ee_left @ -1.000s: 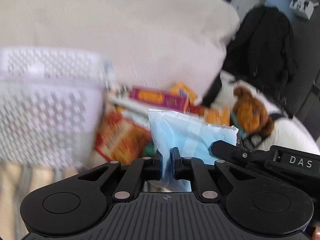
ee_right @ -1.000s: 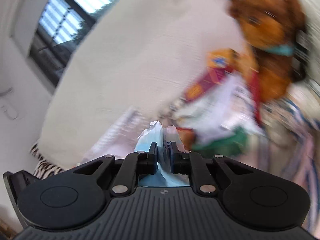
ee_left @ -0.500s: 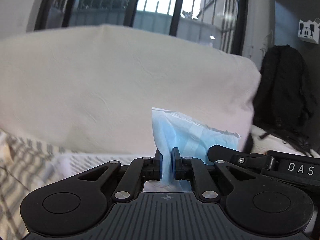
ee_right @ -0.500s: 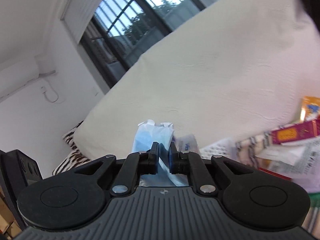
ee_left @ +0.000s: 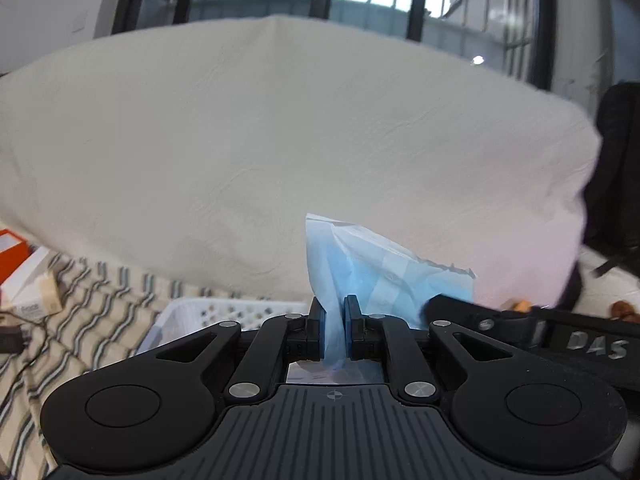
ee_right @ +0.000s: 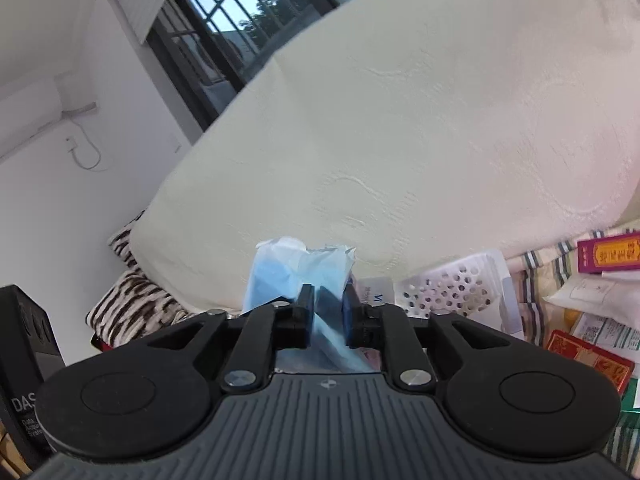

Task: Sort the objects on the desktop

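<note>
A clear packet of blue face masks (ee_left: 380,272) hangs between both grippers, held up in front of a large cream pillow (ee_left: 320,140). My left gripper (ee_left: 334,320) is shut on the packet's lower corner. In the right wrist view the same packet (ee_right: 280,268) stands between the jaws of my right gripper (ee_right: 326,312). Those jaws are opening and a gap shows beside the pads. A white perforated basket (ee_left: 224,312) sits just below and ahead of the left gripper, and it shows at the right of the right gripper as a white basket (ee_right: 448,288).
Striped cloth (ee_left: 80,320) covers the surface. An orange and white box (ee_left: 24,280) lies far left. A magenta box (ee_right: 608,256), a red packet (ee_right: 588,356) and papers lie at the right. A black backpack (ee_left: 620,160) and a zebra cushion (ee_right: 132,300) flank the pillow.
Both grippers rose and swung left with the packet, away from the snack clutter and the teddy bear, which left view. The basket now lies below. The right jaws have widened.
</note>
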{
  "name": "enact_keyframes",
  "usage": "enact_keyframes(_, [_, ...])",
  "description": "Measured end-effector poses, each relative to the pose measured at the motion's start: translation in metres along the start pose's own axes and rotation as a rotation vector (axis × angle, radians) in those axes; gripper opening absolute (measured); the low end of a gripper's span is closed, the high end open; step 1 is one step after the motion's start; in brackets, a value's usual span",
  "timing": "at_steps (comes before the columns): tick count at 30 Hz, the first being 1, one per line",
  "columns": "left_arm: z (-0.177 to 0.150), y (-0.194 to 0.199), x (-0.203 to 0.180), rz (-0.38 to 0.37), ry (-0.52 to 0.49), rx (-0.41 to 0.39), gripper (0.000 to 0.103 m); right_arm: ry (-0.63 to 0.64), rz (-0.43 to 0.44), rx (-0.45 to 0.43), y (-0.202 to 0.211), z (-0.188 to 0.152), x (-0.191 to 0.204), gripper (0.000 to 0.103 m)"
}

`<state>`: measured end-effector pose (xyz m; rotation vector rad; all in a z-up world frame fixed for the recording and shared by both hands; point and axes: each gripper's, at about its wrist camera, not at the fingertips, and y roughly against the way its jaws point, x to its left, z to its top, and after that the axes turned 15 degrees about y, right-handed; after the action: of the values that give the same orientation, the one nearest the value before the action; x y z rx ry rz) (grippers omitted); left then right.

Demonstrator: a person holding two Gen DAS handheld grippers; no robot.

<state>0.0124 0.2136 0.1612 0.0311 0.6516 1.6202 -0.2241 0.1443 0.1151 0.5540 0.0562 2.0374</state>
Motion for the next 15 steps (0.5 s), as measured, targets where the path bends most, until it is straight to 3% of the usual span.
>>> enact_keyframes(1, [-0.001, -0.006, 0.003, 0.016, -0.006, 0.006, 0.008, -0.013, -0.004, 0.002, -0.002, -0.002, -0.003, 0.046])
enact_keyframes(2, [-0.002, -0.011, 0.007, 0.036, -0.005, 0.01, 0.012, -0.022, -0.017, -0.005, -0.002, -0.004, -0.007, 0.05])
enact_keyframes(3, [-0.003, -0.017, 0.011, 0.058, 0.0, 0.013, 0.031, -0.016, -0.034, -0.005, -0.003, -0.005, -0.01, 0.049])
enact_keyframes(5, [-0.004, -0.027, 0.013, 0.101, 0.008, 0.013, 0.039, -0.007, -0.055, 0.008, -0.002, -0.007, -0.013, 0.048])
enact_keyframes(7, [-0.006, -0.032, 0.019, 0.136, 0.012, 0.014, 0.059, 0.0, -0.067, 0.018, -0.001, -0.008, -0.016, 0.048])
enact_keyframes(8, [-0.006, -0.033, 0.022, 0.15, 0.018, 0.02, 0.075, 0.005, -0.069, 0.022, 0.0, -0.009, -0.017, 0.048])
enact_keyframes(9, [-0.007, -0.033, 0.025, 0.153, 0.024, 0.023, 0.085, 0.011, -0.07, 0.027, 0.002, -0.011, -0.016, 0.048])
enact_keyframes(12, [-0.01, -0.03, 0.03, 0.144, 0.029, 0.043, 0.093, 0.03, -0.077, 0.034, 0.007, -0.018, -0.014, 0.049])
enact_keyframes(15, [-0.015, -0.025, 0.032, 0.143, 0.026, 0.059, 0.093, 0.052, -0.078, 0.053, 0.011, -0.026, -0.009, 0.057])
